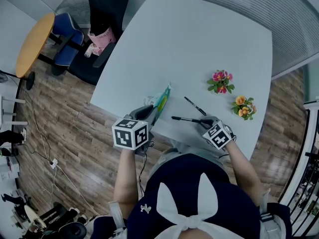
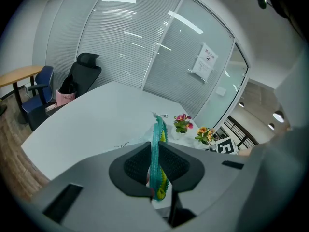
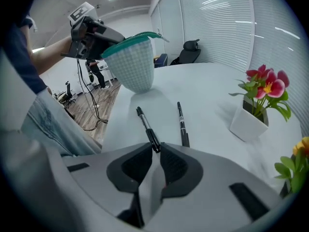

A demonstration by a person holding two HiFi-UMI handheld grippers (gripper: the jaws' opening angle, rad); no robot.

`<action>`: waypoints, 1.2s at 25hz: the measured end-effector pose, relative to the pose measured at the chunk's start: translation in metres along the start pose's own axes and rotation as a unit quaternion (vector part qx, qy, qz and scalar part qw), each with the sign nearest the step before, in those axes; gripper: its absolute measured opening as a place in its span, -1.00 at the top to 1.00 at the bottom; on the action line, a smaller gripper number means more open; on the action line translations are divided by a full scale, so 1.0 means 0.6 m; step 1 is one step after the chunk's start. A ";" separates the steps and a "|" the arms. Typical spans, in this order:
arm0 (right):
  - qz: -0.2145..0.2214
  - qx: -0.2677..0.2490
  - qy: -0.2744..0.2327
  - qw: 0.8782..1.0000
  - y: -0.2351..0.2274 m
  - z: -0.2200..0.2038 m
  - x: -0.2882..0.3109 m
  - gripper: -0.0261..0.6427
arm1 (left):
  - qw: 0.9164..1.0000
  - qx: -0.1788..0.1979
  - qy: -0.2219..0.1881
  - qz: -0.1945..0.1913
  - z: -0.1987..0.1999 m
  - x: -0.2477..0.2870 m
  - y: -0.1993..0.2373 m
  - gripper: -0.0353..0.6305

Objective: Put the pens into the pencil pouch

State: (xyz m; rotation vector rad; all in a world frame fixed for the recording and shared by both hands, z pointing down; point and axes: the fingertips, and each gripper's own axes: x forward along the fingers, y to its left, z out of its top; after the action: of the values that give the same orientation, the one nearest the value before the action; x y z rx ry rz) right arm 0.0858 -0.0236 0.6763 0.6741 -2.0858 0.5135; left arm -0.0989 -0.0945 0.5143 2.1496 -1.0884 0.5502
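A pencil pouch (image 1: pixel 160 103) with a teal zipper edge and checked fabric hangs lifted above the white table (image 1: pixel 189 44), with my left gripper (image 1: pixel 147 114) shut on its zipper edge (image 2: pixel 159 129). In the right gripper view the pouch (image 3: pixel 133 62) hangs in the air at the upper left. Two black pens lie on the table. My right gripper (image 3: pixel 157 146) is shut on the near end of one pen (image 3: pixel 145 124), whose far end rests on the table. The other pen (image 3: pixel 182 124) lies loose just to its right and reaches farther across the table (image 1: pixel 195 105).
Two small potted flowers, pink (image 1: pixel 221 81) and orange (image 1: pixel 243 106), stand at the table's right side, close to the pens. A black office chair (image 1: pixel 104 14) and a round wooden table (image 1: pixel 32 44) stand on the floor to the left.
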 end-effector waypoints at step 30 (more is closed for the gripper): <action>-0.050 0.017 -0.141 0.989 -0.006 0.151 -0.154 0.79 | 1.000 -0.013 0.006 -0.009 -0.005 0.014 0.002 0.71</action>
State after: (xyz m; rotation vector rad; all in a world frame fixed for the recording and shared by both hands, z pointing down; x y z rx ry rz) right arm 0.0774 -0.0534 0.5507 0.9107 -2.2948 0.4157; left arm -0.0953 -0.0972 0.5219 2.1286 -1.0636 0.5383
